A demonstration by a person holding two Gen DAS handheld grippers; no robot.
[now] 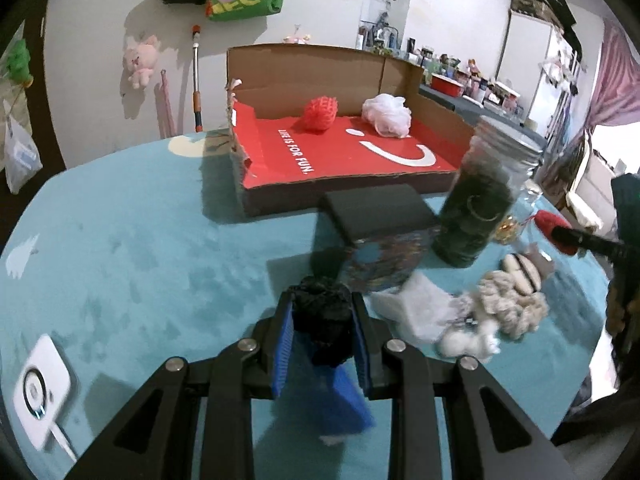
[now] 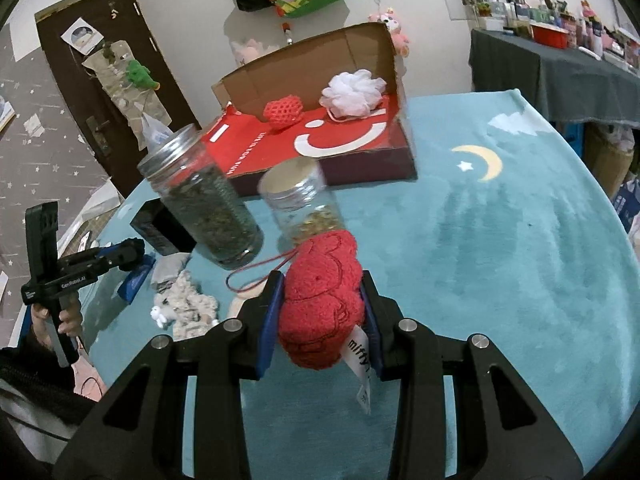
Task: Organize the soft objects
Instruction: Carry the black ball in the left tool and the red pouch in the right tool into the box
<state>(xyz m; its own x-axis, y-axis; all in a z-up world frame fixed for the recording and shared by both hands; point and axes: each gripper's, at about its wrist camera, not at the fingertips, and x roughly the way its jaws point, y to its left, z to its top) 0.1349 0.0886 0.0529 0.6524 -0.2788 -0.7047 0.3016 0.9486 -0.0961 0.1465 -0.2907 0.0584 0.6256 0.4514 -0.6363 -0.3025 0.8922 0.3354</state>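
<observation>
nearest, the left gripper (image 1: 322, 330) was clenched on a black scrunchy puff (image 1: 322, 316), and the right gripper (image 2: 322, 322) gripped a red plush (image 2: 324, 300), both held above the teal cloth (image 2: 500, 260). the carry step seemed in hand. beyond the herb jar (image 2: 204, 196), the cardboard box (image 1: 344, 156) already held a red puff (image 1: 320, 114) and a white puff (image 1: 387, 114); next, each load would need lifting over its low front wall before release.

Dim indoor light, soft shadows, motion blur nearby, heavy fisheye warp w/ dark corners.
</observation>
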